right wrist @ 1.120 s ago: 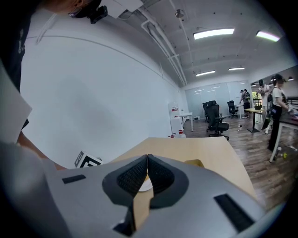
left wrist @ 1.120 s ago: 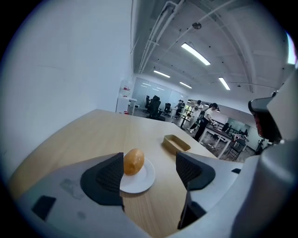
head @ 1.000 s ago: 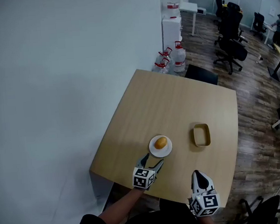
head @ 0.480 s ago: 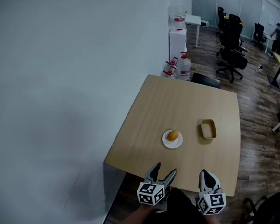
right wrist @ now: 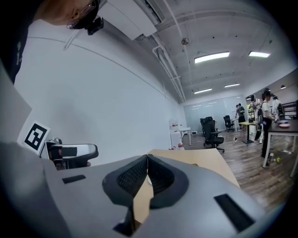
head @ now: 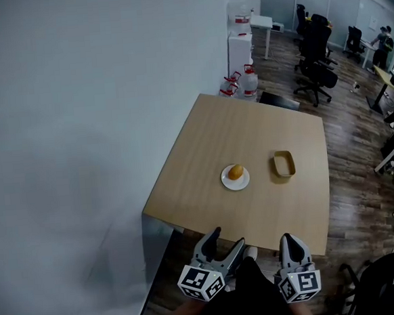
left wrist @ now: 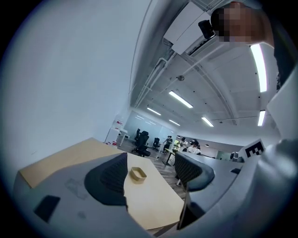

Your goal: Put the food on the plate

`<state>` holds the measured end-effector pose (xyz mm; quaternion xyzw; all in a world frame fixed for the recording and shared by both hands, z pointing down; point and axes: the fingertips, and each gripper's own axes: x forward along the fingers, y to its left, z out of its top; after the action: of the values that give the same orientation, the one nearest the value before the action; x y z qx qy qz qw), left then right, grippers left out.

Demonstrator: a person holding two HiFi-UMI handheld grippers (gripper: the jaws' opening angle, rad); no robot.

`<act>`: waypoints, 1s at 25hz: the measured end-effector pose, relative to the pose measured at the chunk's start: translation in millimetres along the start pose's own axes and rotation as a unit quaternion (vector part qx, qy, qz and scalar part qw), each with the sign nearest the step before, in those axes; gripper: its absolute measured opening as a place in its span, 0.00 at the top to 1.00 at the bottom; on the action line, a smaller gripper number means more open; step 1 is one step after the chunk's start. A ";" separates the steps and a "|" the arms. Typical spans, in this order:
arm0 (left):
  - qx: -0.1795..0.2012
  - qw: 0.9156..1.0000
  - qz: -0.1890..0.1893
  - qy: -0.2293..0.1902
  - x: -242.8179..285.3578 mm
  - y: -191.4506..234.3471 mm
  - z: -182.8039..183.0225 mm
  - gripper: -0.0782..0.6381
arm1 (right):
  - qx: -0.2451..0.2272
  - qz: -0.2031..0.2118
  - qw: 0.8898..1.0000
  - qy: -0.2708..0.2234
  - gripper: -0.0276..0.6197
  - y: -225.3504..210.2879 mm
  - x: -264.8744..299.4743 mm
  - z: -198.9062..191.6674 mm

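Head view: pale wood tabletop (head: 215, 128), one long edge along the white wall (head: 79, 129).

- Food: one round, orange-brown item (head: 235, 172); I cannot tell what kind. It sits on the small white plate (head: 225, 181), slightly toward the plate's far side.
- The plate is in the near half of the tabletop, about midway between the wall edge and the right edge.
- Tan oblong container (head: 284, 176): near the plate on its right, not touching it, closer to the right edge. Its inside looks bare.

Grippers:
- Left hand-held gripper (head: 225, 241): off the tabletop, just past the near edge, above the person's dark clothing. Its own view shows the two jaws spread well apart with nothing between them. Only the tabletop and the tan container show through the gap, well beyond the tips.
- Right hand-held gripper (head: 289, 238): also past the near edge, beside the left one on its right. Its own view shows the jaw pads meeting at the tips, holding nothing. A narrow strip of tabletop shows below the contact point.
- Neither gripper touches the plate, the food or the container.

Surroundings: water bottles (head: 240, 87) with red caps stand on the wood floor (head: 359, 141) by the far corner at the wall. A white cabinet (head: 240, 44) is behind them, and black office chairs (head: 314, 56) stand farther back.
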<state>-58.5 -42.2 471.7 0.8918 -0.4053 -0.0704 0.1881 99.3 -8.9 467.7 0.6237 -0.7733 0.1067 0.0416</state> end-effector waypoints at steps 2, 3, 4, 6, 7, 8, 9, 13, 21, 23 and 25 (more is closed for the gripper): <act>0.005 1.000 0.015 -0.011 -5.0 0.6 8.2 0.49 | -0.008 -0.001 1.000 -0.004 0.86 -0.3 -3.1 3.2; 0.009 1.000 0.021 -0.015 -7.7 0.2 11.4 0.56 | -0.012 -0.005 1.000 -0.005 0.86 -1.2 -4.8 4.9; 0.016 0.999 0.027 -0.017 -10.2 -0.5 14.4 0.65 | -0.015 -0.008 1.000 -0.008 0.86 -2.4 -6.9 7.0; 0.038 0.998 0.042 -0.017 -13.0 -0.6 20.3 0.76 | -0.013 -0.011 1.000 -0.015 0.86 -5.4 -9.8 12.7; 0.050 0.997 0.050 -0.015 -12.7 -0.2 22.7 0.81 | -0.012 -0.009 1.000 -0.018 0.86 -6.9 -10.1 15.9; 0.062 0.996 0.057 -0.011 -11.6 0.0 24.5 0.86 | -0.012 -0.007 1.000 -0.020 0.86 -8.4 -9.9 18.6; 0.074 0.995 0.063 -0.006 -9.8 0.1 25.5 0.86 | -0.012 -0.005 1.000 -0.021 0.86 -10.0 -9.1 20.2; 0.103 0.993 0.064 0.003 0.7 -1.8 22.2 0.87 | -0.009 -0.013 1.000 -0.017 0.86 -18.5 -6.4 16.0; 0.098 0.994 0.053 0.000 6.5 -13.4 26.2 0.87 | -0.040 -0.041 0.998 -0.002 0.86 -33.4 -17.6 12.8; 0.099 0.994 0.054 0.003 7.4 -10.5 24.9 0.87 | -0.041 -0.046 0.998 -0.001 0.86 -34.1 -18.3 11.5; 0.100 0.993 0.055 0.003 7.3 -7.7 23.2 0.87 | -0.043 -0.049 0.998 0.000 0.86 -34.8 -19.1 10.6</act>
<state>-54.7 -49.4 447.5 0.8828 -0.4579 -0.0162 0.1032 138.1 0.1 457.5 0.6583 -0.7458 0.0710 0.0736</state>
